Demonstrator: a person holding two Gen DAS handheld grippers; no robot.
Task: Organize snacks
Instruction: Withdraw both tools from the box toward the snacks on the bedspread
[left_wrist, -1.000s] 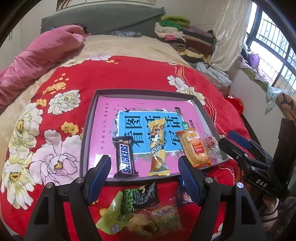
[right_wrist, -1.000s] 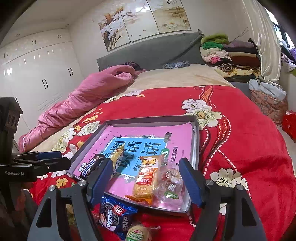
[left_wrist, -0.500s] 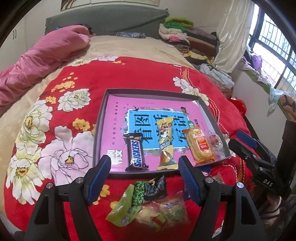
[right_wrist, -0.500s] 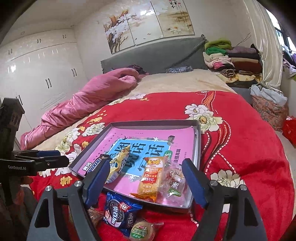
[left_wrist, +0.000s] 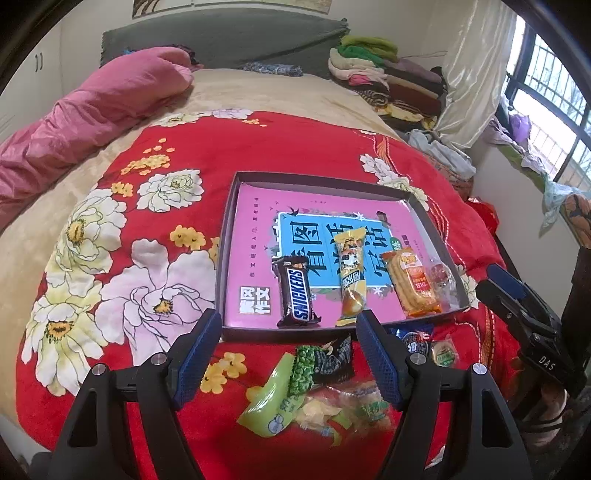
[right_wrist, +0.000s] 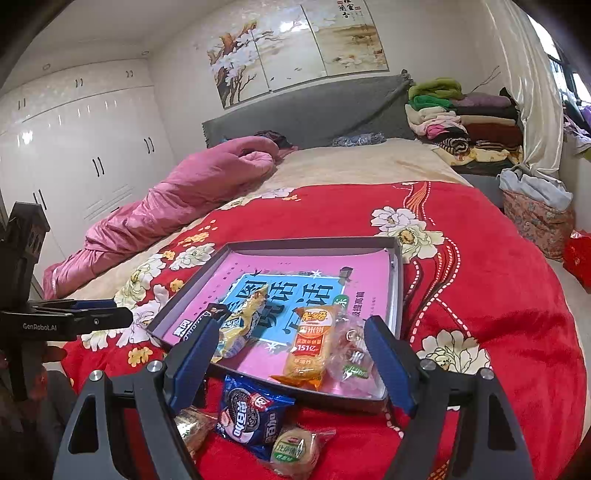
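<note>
A shallow grey tray (left_wrist: 228, 236) with a pink and blue printed bottom lies on the red flowered blanket. In it lie a Snickers bar (left_wrist: 296, 294), a yellow stick snack (left_wrist: 352, 277), an orange rice cracker pack (left_wrist: 413, 283) (right_wrist: 309, 342) and a clear wrapped sweet (left_wrist: 441, 277) (right_wrist: 349, 350). In front of the tray lie a green pea packet (left_wrist: 295, 380), a blue Oreo pack (right_wrist: 249, 417) (left_wrist: 415, 338) and a small round cake (right_wrist: 295, 451). My left gripper (left_wrist: 286, 358) is open and empty above the green packet. My right gripper (right_wrist: 291, 360) is open and empty above the Oreo pack.
A pink quilt (left_wrist: 92, 107) lies at the bed's far left. Folded clothes (left_wrist: 388, 77) are stacked by the grey headboard (left_wrist: 221, 37). White wardrobes (right_wrist: 74, 147) stand on the left. The bed edge drops off at the right toward the window (left_wrist: 546, 103).
Both grippers have drawn back and risen a little from the tray, so more of the loose snacks in front of it shows. Both stay open. No snack has moved.
</note>
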